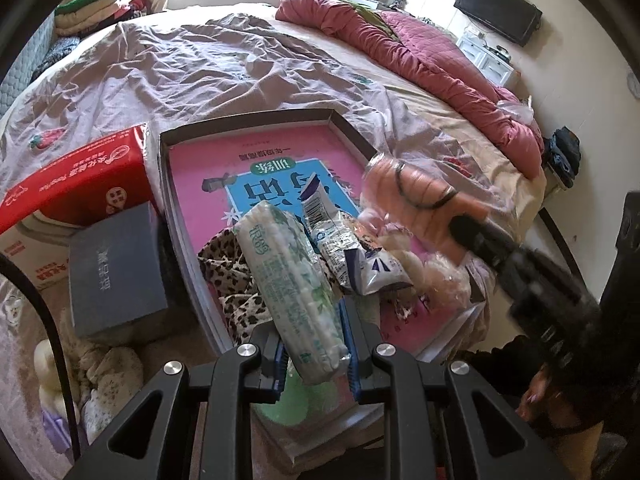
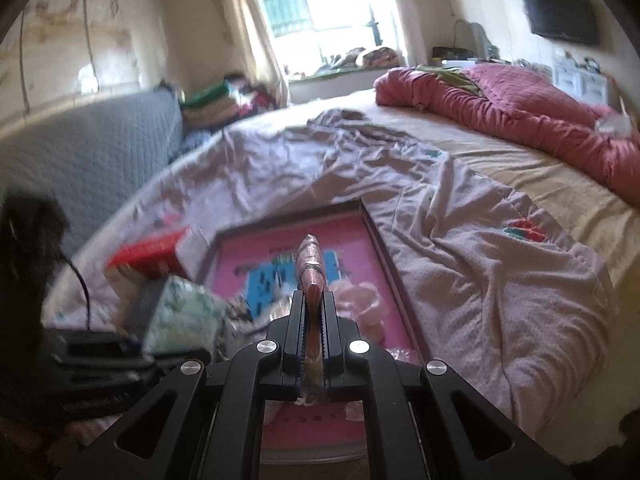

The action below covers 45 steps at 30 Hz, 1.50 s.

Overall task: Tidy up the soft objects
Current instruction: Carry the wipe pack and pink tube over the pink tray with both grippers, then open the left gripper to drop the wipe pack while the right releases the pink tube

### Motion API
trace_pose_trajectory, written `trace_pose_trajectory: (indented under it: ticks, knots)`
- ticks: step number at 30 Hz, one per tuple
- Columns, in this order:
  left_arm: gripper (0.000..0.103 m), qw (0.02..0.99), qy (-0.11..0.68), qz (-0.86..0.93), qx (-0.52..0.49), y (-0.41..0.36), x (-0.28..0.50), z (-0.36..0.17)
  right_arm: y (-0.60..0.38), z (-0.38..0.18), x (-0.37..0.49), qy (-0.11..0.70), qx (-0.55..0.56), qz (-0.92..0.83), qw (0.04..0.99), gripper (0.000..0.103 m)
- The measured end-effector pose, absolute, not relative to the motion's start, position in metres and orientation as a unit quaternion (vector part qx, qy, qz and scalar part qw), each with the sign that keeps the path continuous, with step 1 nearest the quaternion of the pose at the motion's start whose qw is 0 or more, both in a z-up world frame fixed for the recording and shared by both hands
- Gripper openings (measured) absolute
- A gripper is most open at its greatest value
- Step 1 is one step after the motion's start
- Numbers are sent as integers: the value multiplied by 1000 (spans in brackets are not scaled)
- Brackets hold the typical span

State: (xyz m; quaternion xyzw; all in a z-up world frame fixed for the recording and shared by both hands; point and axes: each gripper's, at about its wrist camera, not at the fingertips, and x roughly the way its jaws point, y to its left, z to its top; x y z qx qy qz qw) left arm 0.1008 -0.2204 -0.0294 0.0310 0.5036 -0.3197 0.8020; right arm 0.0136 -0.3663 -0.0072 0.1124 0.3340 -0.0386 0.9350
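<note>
- The bed (image 1: 304, 64) is the biggest thing. A wrinkled pale purple sheet (image 1: 168, 80) covers the side near the tray, and a dark pink blanket (image 1: 432, 52) lies bunched up on the far side from the tray.
- The flat box tray (image 1: 256, 120) with the pink and blue picture inside sits on the bed sheet. It is the spot to look from.
- A red tissue box (image 1: 76, 180) sits just left of the tray, touching its left wall.
- A grey box (image 1: 116, 268) lies left of the tray too, in front of the red box.
- A leopard-print cloth (image 1: 232, 276) lies inside the tray, on its near left part.
- The white and green tissue pack (image 1: 296, 288) is over the near part of the tray. The left gripper (image 1: 316, 344) has its jaws squeezed on the pack's near end.
- A small blue and white pack (image 1: 348, 248) lies in the tray, right beside the tissue pack.
- The pink item in clear plastic (image 1: 416, 192) is held up over the right part of the tray. The right gripper (image 2: 314, 320) has its jaws pinched tight on it, and it looks blurry.
</note>
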Motion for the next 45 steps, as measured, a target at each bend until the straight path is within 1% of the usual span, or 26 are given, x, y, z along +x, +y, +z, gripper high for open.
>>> trace_pose_trajectory:
  ticks: [5, 11, 13, 18, 19, 20, 22, 33, 35, 36, 45]
  knots:
    - [24, 796, 511, -324, 17, -222, 107, -34, -359, -19, 20, 350, 110, -21, 930, 9]
    - [27, 794, 515, -323, 11, -221, 107, -37, -356, -22, 20, 350, 118, -10, 929, 11]
    - [32, 793, 517, -323, 8, -220, 108, -37, -356, -23, 20, 353, 128, -7, 927, 12]
    - [41, 797, 515, -317, 11, -218, 108, -36, -357, -26, 20, 357, 140, -6, 923, 16]
    - [45, 797, 515, -315, 9, -217, 108, -35, -358, -26, 19, 357, 142, -8, 923, 19]
    - [46, 798, 514, -314, 7, -216, 108, -35, -359, -26, 19, 356, 144, -10, 923, 24]
    - [51, 800, 511, -313, 4, -214, 109, -33, -362, -25, 17, 354, 149, -15, 923, 33]
    - [54, 805, 511, -301, -2, -201, 108, -30, -361, -20, 13, 353, 149, -20, 923, 37]
    - [55, 805, 511, -301, -6, -197, 108, -30, -360, -18, 11, 352, 148, -22, 924, 42]
    - [55, 805, 511, -301, -7, -195, 108, -29, -360, -17, 11, 351, 148, -23, 924, 43]
    - [59, 804, 511, -303, -15, -186, 106, -27, -355, -7, 7, 344, 144, -25, 927, 44]
